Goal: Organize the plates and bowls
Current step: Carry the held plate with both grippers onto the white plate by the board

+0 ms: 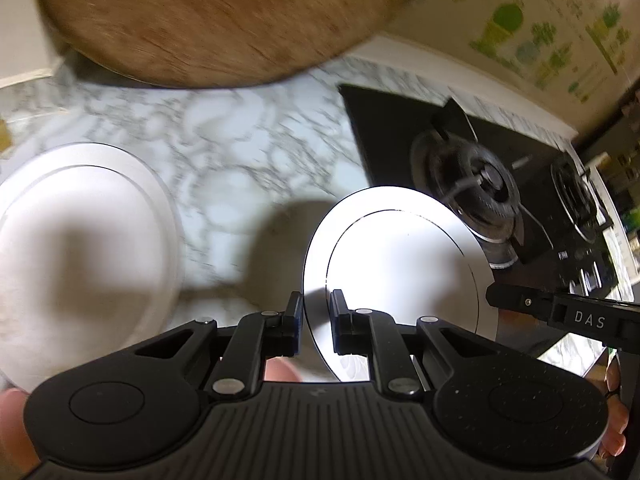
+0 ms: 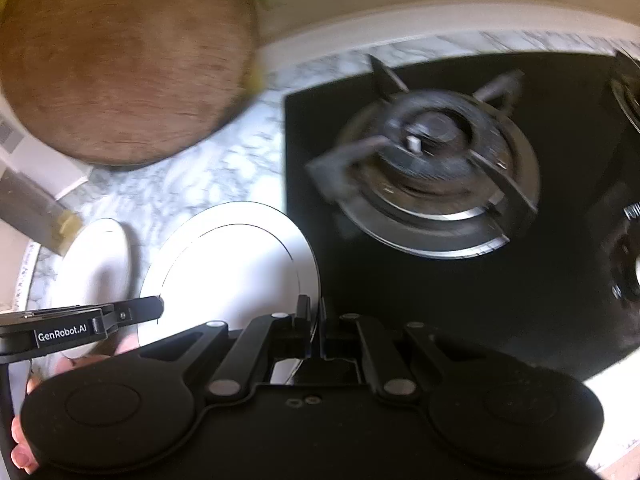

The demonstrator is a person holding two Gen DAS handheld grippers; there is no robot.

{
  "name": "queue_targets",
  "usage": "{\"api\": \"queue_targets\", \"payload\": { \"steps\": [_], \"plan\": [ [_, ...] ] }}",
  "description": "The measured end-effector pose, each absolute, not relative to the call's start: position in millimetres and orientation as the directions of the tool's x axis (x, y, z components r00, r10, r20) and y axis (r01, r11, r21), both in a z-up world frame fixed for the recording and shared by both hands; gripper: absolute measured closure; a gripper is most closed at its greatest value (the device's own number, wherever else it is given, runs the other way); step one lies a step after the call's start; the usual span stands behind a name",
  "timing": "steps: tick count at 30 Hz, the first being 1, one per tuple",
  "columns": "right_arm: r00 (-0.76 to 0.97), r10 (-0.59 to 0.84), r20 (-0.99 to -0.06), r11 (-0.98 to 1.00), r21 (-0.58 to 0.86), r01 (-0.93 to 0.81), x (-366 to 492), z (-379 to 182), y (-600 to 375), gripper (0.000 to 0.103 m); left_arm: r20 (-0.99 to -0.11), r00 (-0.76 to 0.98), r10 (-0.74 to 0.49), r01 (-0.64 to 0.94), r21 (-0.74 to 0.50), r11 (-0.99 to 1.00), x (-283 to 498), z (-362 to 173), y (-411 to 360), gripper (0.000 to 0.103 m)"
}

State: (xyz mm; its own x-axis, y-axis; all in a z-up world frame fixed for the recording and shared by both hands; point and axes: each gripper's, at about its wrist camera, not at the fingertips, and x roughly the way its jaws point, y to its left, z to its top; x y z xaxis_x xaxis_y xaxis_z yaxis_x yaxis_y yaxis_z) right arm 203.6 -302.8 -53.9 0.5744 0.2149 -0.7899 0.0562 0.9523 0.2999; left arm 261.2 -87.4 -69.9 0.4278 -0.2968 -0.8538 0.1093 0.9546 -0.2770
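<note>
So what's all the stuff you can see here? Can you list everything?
held plate: one, white with a thin dark ring, pinched at its rim by both grippers, above the counter next to the stove
other plate: one, white, lying on the counter to the left
wooden board: one, round, brown, at the back by the wall
counter: one, white and grey marble pattern, under everything
gas stove: one, black glass top with round burners, on the right
wall picture: one, green plant drawings, behind the stove
left gripper: one, black, shut on the held plate's rim
right gripper: one, black, shut on the opposite rim
person's fingers: a few, behind the gripper bodies
</note>
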Motion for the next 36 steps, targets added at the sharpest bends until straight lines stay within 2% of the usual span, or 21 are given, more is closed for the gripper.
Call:
{"api": "queue_targets", "payload": {
  "steps": [17,25,36],
  "plan": [
    [0.561,0.339,-0.755,0.940,0.302,-0.161,250.9,-28.6,-185.0,0.098,-0.837,0.528,-0.143,-0.105,-0.232,0.967,255.0,-36.2,33.8,0.091],
    [0.529,0.380,-0.759,0.925,0.311,-0.219,273.4,-33.2,-132.9,0.098,-0.847,0.526,-0.076,-0.209,-0.215,0.954,253.9,-46.1,83.0,0.091],
    [0.481,0.390,-0.785,0.920,0.312,-0.237,296.1,-57.2,-95.2,0.098,-0.870,0.489,-0.055,-0.299,-0.227,0.927,258.9,-76.5,115.7,0.090]
  ]
}}
